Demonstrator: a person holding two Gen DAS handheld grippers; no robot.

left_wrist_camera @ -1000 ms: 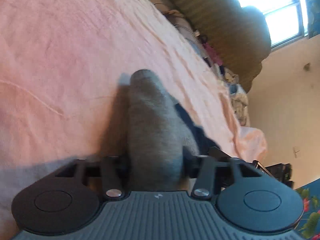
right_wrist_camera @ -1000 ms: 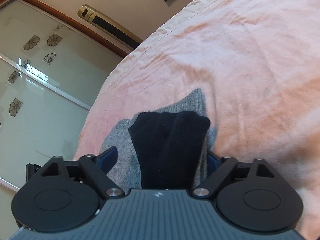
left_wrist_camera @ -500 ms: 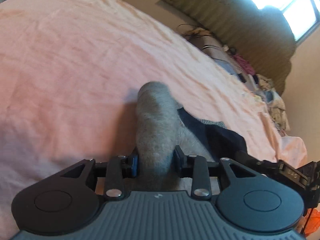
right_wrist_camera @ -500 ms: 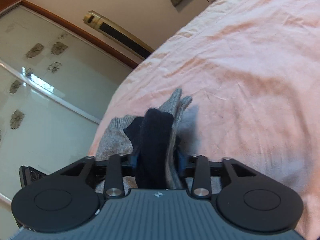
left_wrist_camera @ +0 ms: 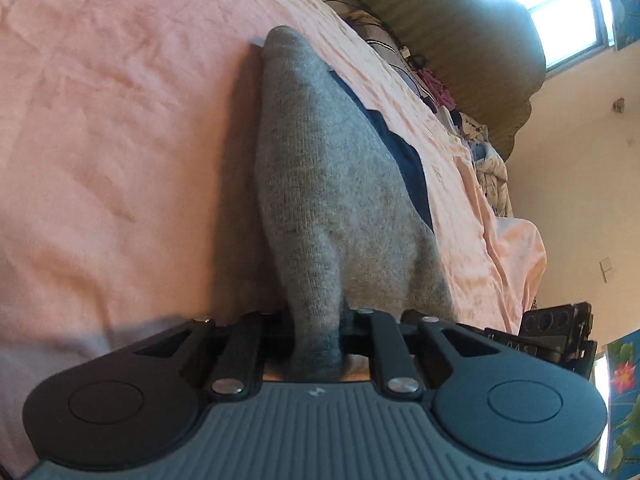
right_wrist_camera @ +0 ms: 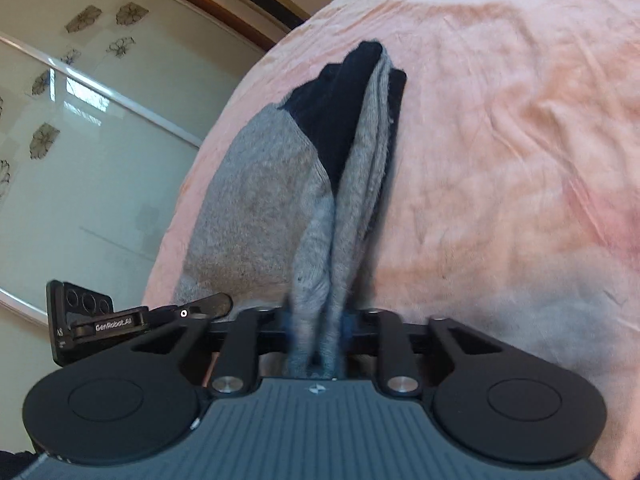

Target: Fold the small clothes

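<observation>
A grey knit sock (left_wrist_camera: 332, 184) with a dark navy part (left_wrist_camera: 404, 156) hangs over the pink bedsheet (left_wrist_camera: 120, 128). My left gripper (left_wrist_camera: 318, 320) is shut on one grey end of it. In the right wrist view the same grey sock (right_wrist_camera: 256, 200) shows its navy end (right_wrist_camera: 340, 104) pointing away. My right gripper (right_wrist_camera: 316, 320) is shut on bunched grey folds of the sock. The fingertips of both grippers are hidden by the cloth. The left gripper's body (right_wrist_camera: 92, 316) shows at the left of the right wrist view, close by.
The pink sheet (right_wrist_camera: 500, 140) covers the bed on all sides. A green headboard (left_wrist_camera: 460, 28) and a heap of clothes (left_wrist_camera: 480, 160) lie at the far end under a bright window. A glass wardrobe door (right_wrist_camera: 80, 120) stands beside the bed.
Both grippers have closed on the sock and lifted it off the sheet. It now hangs stretched between them instead of lying flat.
</observation>
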